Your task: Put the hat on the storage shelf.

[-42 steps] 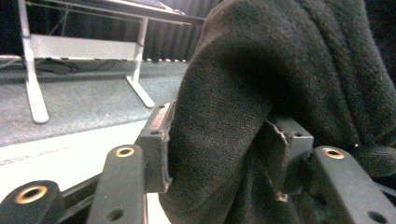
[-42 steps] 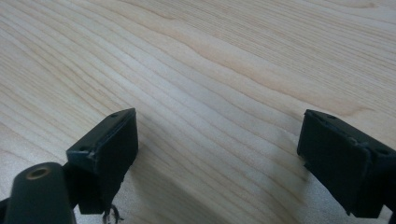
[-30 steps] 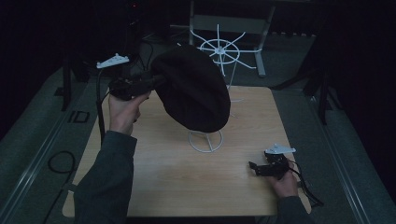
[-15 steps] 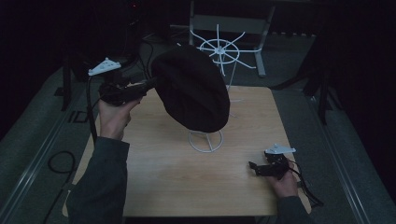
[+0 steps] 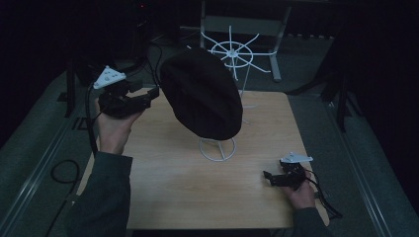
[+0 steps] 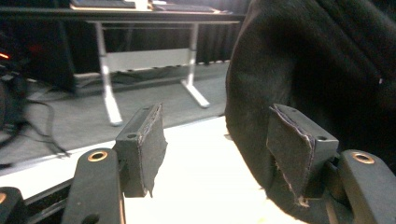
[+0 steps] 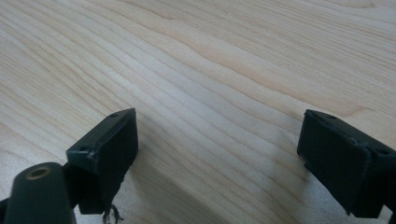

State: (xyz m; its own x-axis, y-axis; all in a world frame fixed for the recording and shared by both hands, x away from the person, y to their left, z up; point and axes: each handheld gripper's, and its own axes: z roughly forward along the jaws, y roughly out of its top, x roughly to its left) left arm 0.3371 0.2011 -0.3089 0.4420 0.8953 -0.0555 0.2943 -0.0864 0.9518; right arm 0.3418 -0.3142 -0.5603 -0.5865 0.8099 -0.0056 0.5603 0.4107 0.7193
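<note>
A black soft hat hangs tilted on a white wire stand in the middle of the wooden table. My left gripper is held in the air just left of the hat's edge, its jaws open. In the left gripper view the hat rises behind the right-hand pad, and the gap of the left gripper has nothing pressed in it. I cannot tell whether that pad touches the cloth. My right gripper rests low at the table's front right, open over bare wood.
A second white wire stand with a spoked wheel top rises at the table's back edge. Behind it is a metal table frame on grey floor. A black cable loops on the floor at the left.
My left gripper has drawn back to the left, away from the hat's edge. The hat stays on its stand, and the right gripper has not moved.
</note>
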